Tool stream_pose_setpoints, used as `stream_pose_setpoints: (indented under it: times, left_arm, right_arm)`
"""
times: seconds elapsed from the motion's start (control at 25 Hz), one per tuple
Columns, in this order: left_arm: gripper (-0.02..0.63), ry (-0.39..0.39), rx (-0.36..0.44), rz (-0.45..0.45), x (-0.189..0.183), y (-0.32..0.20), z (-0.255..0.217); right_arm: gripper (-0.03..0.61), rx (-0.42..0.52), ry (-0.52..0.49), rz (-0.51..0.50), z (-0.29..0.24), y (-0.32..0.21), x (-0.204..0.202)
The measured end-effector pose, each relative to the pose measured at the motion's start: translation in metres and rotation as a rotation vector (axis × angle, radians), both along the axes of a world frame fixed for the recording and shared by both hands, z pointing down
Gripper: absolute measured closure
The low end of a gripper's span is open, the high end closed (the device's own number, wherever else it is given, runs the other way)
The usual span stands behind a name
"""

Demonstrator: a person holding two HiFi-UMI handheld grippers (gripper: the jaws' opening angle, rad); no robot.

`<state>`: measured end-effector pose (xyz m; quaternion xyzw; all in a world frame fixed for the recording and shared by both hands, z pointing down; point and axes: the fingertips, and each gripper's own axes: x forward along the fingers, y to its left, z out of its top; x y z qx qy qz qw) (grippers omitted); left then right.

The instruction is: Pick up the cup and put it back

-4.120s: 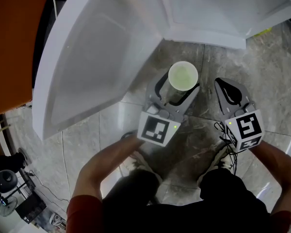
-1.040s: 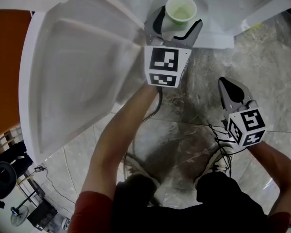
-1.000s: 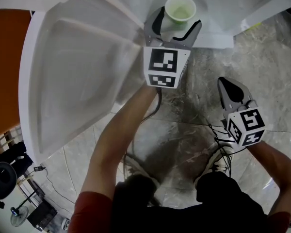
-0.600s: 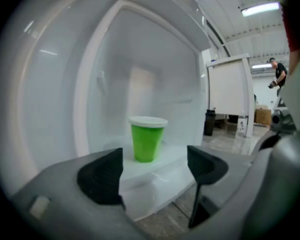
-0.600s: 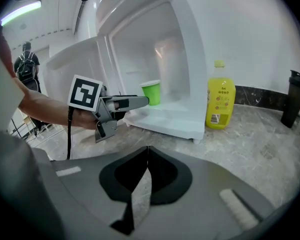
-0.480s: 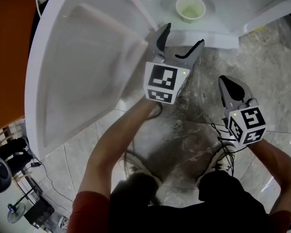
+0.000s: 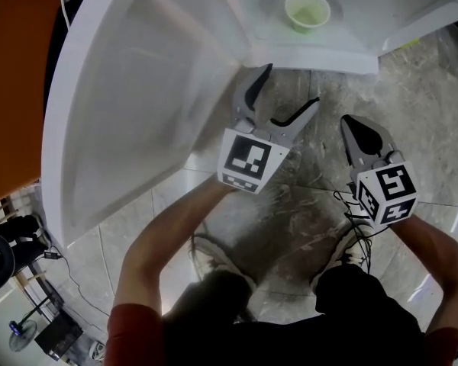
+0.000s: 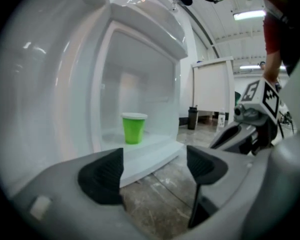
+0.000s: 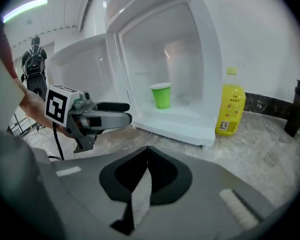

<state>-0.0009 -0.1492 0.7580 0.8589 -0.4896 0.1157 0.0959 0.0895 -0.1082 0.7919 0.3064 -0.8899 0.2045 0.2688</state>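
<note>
so since a second ago your left claw [image 7: 290, 90] has let go of the cup [image 7: 308, 11] and backed out of the fridge [image 7: 313, 56]. Back then it was wrapped round the cup inside, now it hangs over the floor [image 7: 305, 204] just in front of the fridge's front edge. Its jaws are spread wide, and the left gripper view shows only floor and the fridge's lower edge in the gap between them

the green cup stands upright on the fridge's inner floor, set back from the front edge and well apart from both claws

your right claw [image 7: 349, 122] is out in front of the fridge too, off toward its right corner, and it's barely budged. Its jaws are pressed together tip to tip with nothing pinched, which the right gripper view shows clearly

the fridge door [image 7: 130, 105] is swung wide open on the fridge's left side as you face it. In the right gripper view a yellow bottle [image 9: 231, 109] stands on the floor just beside the fridge's right wall, with a dark bottle [image 9: 296, 115] further out from that same wall
</note>
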Motion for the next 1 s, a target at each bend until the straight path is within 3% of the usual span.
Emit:
stream_pose_setpoints:
  times: [0.28,0.56,1.0]
  left_arm:
    - [0.219,-0.016,-0.022,0.017,-0.02,0.044,0.004]
    - [0.224,0.02,-0.073,-0.029,-0.049,0.089,0.016]
    - [0.232,0.033,-0.134,-0.005,-0.04,0.118,0.028]
  right_arm:
    - [0.577,0.019,0.004,-0.033,-0.005,0.007,-0.015]
    - [0.577,0.06,0.004,-0.097,-0.013,0.018,-0.037]
    - [0.577,0.075,0.021,-0.143,-0.013,0.026,-0.041]
